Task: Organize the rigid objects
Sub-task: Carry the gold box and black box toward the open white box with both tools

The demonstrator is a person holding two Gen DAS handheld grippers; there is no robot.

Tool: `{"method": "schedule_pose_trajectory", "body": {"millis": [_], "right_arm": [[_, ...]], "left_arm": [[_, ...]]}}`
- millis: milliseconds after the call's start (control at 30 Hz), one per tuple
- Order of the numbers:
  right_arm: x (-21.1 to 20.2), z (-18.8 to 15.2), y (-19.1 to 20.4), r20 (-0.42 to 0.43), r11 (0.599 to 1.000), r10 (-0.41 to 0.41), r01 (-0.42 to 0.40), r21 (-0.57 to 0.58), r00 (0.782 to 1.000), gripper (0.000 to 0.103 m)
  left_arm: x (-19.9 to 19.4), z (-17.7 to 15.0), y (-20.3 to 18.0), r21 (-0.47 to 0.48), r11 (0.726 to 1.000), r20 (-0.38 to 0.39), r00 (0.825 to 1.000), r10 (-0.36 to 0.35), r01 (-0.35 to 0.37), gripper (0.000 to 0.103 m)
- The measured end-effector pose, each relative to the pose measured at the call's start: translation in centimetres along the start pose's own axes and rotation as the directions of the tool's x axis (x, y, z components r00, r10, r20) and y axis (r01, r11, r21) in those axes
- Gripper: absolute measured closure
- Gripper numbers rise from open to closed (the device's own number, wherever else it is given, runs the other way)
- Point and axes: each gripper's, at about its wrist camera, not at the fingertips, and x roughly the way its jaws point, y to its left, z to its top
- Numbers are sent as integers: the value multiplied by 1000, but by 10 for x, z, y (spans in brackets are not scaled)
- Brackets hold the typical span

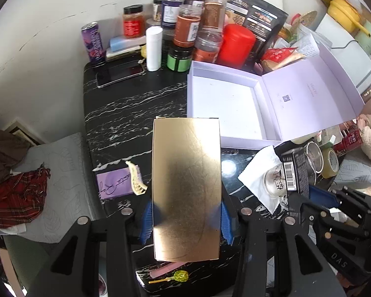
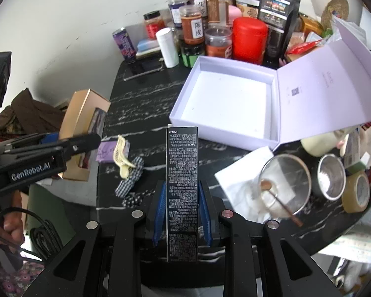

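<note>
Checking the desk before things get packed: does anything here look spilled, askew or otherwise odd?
Nothing is spilled. The lavender box lies empty, lid open. Oddities: a cream hair clip lies crooked across the purple card, and the glass cup with a spoon stands on crumpled white paper.
</note>
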Motion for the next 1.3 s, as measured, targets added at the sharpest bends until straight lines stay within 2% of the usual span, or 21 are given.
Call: {"method": "schedule_pose_trajectory", "body": {"millis": [200,600,1300], "right_arm": [[-1,11,-11,19,1000,-19,19,-2,1000,78],[14,29,-29,-3,999,-28,28,20,1000,78],[59,95,-81,-7,995,-77,77,68,997,78]], "left_arm": [[9,11,-11,32,999,-14,1000,-11,11,60],[31,41,-25,67,997,-22,999,-35,36,60],[87,110,-42,119,992,-35,998,-49,53,60]]}}
